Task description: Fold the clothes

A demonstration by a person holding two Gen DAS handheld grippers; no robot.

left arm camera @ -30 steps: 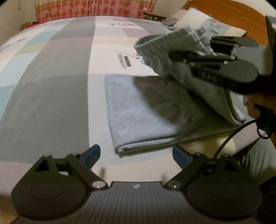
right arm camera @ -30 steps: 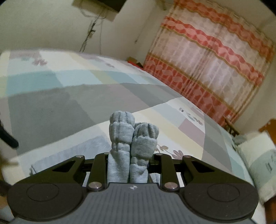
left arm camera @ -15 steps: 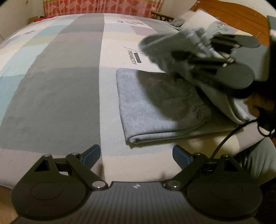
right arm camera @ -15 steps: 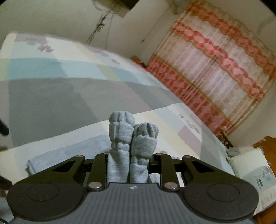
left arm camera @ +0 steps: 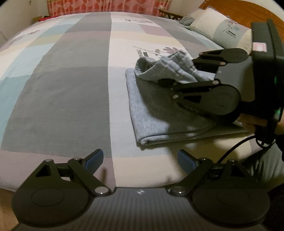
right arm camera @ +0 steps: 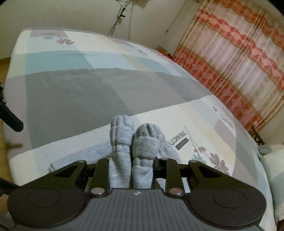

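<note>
Left wrist: right tongs (left arm camera: 170, 71) have lowered the waistband (left arm camera: 159, 66) onto the folded trousers (left arm camera: 159, 113).

Wide bare bedspread (left arm camera: 71, 88) lies clear leftward; folded grey garment (left arm camera: 159, 113) and pillow (left arm camera: 221, 30) crowd the right

Left wrist view: low at the near edge of the bed (left arm camera: 74, 92), facing across it toward the curtain (left arm camera: 106, 5) and pillow (left arm camera: 221, 30), right hand-held gripper (left arm camera: 177, 71) close at the right. Right wrist view: just above the grey garment (right arm camera: 140, 147), facing over the bed (right arm camera: 79, 92) to the curtain (right arm camera: 230, 53) and wall. Shared by both: garment (left arm camera: 159, 110), patchwork cover, curtain.
</note>
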